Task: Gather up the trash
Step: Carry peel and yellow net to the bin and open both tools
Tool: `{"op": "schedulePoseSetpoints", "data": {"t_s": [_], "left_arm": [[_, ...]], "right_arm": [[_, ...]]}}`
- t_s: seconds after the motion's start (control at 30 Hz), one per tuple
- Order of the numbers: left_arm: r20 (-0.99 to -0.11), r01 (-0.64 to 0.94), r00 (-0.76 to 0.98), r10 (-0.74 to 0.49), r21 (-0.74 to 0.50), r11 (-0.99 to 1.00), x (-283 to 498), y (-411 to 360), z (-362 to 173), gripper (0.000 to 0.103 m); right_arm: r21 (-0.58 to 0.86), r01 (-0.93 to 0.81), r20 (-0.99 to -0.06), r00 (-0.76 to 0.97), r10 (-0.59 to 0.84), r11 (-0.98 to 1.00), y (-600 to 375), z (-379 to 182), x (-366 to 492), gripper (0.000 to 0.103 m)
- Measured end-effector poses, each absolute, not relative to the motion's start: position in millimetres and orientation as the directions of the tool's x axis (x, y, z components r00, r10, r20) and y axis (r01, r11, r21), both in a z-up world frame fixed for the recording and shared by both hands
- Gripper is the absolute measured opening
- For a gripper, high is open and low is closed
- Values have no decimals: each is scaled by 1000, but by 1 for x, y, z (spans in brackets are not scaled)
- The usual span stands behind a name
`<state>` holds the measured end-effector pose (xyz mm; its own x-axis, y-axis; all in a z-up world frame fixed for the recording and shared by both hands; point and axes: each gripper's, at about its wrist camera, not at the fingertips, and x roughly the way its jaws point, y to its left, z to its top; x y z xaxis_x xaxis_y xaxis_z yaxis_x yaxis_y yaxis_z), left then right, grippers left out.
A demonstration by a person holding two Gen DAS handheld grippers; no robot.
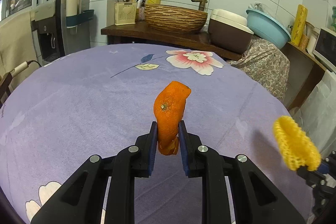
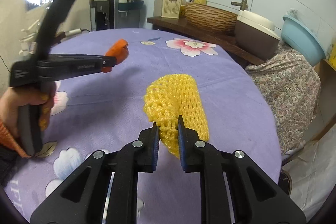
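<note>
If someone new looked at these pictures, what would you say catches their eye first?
The bright orange peel, pinched upright in the left hand-held gripper above the purple flowered tablecloth. Next, the yellow foam fruit net clamped in the right hand-held gripper, over the table's right side.

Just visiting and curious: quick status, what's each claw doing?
Left gripper shut on orange peel. Right gripper shut on yellow foam net. Both lifted off the table. Nothing in the way.
</note>
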<state>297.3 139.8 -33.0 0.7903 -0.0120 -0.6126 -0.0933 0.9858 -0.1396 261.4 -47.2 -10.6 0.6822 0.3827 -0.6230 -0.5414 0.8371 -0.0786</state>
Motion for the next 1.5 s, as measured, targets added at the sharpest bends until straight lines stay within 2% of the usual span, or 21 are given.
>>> {"op": "schedulePoseSetpoints", "data": {"t_s": [0.17, 0.33, 0.6, 0.83, 1.07, 1.5], "left_arm": [[-591, -50, 806, -21, -103, 993, 291, 120, -29, 20], [-569, 17, 816, -98, -146, 989, 281, 101, -24, 20], [-526, 168, 826, -204, -116, 979, 251, 30, -7, 20], [-549, 358, 766, -336, -71, 931, 226, -59, -9, 20], [-562, 460, 709, -426, -90, 883, 218, -122, -10, 20], [-635, 545, 621, -460, -71, 835, 216, -220, -47, 20]], "right_arm": [[-30, -508, -587, 706, 396, 861, -93, 1, 235, 17], [12, -440, -563, 739, 370, 898, -148, 2, 212, 17], [67, -294, -553, 785, 281, 953, -236, -12, 190, 17], [97, -205, -569, 791, 224, 974, -286, -31, 178, 17], [110, -141, -595, 784, 179, 984, -316, -52, 171, 17], [173, -22, -688, 713, 136, 985, -367, -117, 193, 17]]}}
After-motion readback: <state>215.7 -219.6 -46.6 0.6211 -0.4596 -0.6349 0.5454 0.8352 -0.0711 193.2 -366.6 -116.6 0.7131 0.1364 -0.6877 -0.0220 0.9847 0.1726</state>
